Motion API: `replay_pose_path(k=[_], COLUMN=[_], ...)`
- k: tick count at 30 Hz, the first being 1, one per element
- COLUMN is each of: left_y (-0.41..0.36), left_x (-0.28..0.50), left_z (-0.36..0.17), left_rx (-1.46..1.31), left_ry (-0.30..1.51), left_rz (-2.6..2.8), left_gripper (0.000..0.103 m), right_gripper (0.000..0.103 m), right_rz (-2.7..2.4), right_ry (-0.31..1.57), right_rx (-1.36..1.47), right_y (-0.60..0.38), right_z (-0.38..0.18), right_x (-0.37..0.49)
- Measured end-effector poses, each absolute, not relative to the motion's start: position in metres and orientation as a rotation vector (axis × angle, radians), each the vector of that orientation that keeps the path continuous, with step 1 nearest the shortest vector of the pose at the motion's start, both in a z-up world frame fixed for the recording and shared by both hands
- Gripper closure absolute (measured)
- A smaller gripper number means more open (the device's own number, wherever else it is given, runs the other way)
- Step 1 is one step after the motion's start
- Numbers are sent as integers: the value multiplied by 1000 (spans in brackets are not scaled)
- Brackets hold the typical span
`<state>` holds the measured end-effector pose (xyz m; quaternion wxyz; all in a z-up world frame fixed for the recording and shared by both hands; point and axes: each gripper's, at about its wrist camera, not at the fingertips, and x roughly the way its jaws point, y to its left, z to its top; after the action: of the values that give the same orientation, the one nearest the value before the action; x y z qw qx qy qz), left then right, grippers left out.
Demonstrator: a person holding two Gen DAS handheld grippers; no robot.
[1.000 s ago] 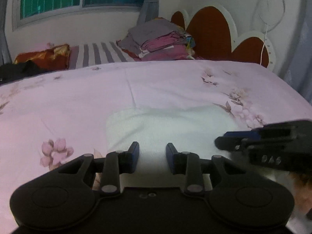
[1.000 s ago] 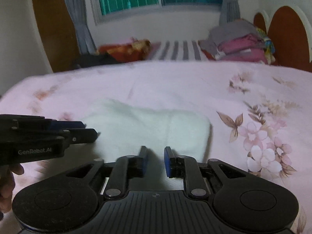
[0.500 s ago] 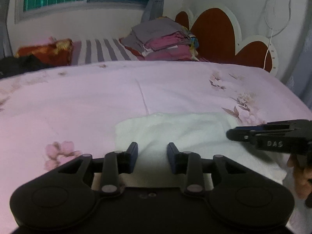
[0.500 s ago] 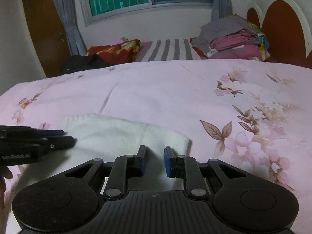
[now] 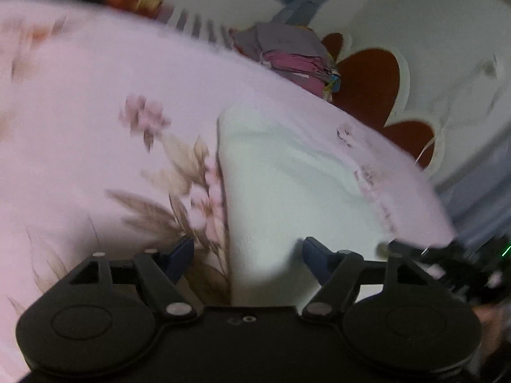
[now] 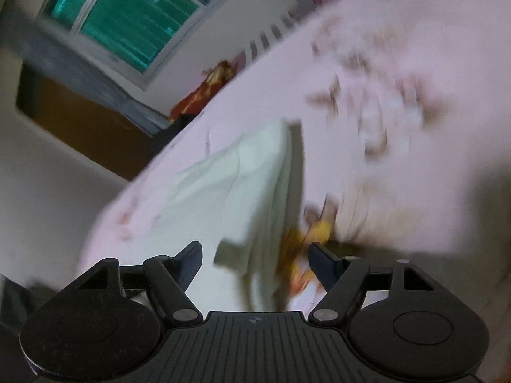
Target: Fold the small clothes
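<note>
As both views swing and blur compared with a second ago, the left gripper (image 5: 247, 250) and right gripper (image 6: 255, 252) are opening wide from a narrow gap, each straddling an edge of the white garment (image 5: 287, 185) without pressing it. Judged: hands repositioning for a side fold. It lies on the pink floral bedsheet (image 5: 80, 111); stacked clothes (image 5: 287, 54), headboard (image 5: 367, 76), window (image 6: 127, 22) beyond.

- Cloth (image 5: 274, 191): plain white, with a yellow-orange patch at its near edge in the right wrist view.
- Sheet (image 5: 80, 102): pale pink, printed with pink flowers and brown leaves.
- Headboard (image 5: 367, 76): reddish-brown panels edged in white.
- Pile (image 5: 293, 54): grey over magenta.
- Window (image 6: 127, 16): teal glass, white frame.
- Left gripper (image 5: 247, 250): black with blue pads.
- Right gripper (image 6: 255, 250): black with blue pads.
</note>
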<state>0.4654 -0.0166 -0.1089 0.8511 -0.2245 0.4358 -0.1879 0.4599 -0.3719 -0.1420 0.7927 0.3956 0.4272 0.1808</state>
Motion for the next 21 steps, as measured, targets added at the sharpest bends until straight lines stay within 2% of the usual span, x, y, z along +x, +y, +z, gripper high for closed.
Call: replay_pose_path(k=[7,12,15,16,17,21], left_y=[-4,-20,-31,-36,-40,-62], left_x=[479,496,504,505,506,497], left_z=[-116,-118,-115,-114,-114,-100], left_rx=[-598,-560,-527,-504,-483,-335], left_ry=[965,1000,1019,1018,1020,970], left_rz=[-366,-374,-376,-374,-378,-352], left_gripper=[36,36,37,46,54,72], right_gripper=[40,40,40,44,55,70], right_rz=[399,456,480,478,468,440], right_ry=[953,978,1009,1019,1026,1010], right_rx=[958,981,896,855,805,687], right_y=[-384,-382,-369,-365,-360,-344], right_z=[-156,-161,-153,-148,-145,-137], right_x=[475,490,502,505,507,506])
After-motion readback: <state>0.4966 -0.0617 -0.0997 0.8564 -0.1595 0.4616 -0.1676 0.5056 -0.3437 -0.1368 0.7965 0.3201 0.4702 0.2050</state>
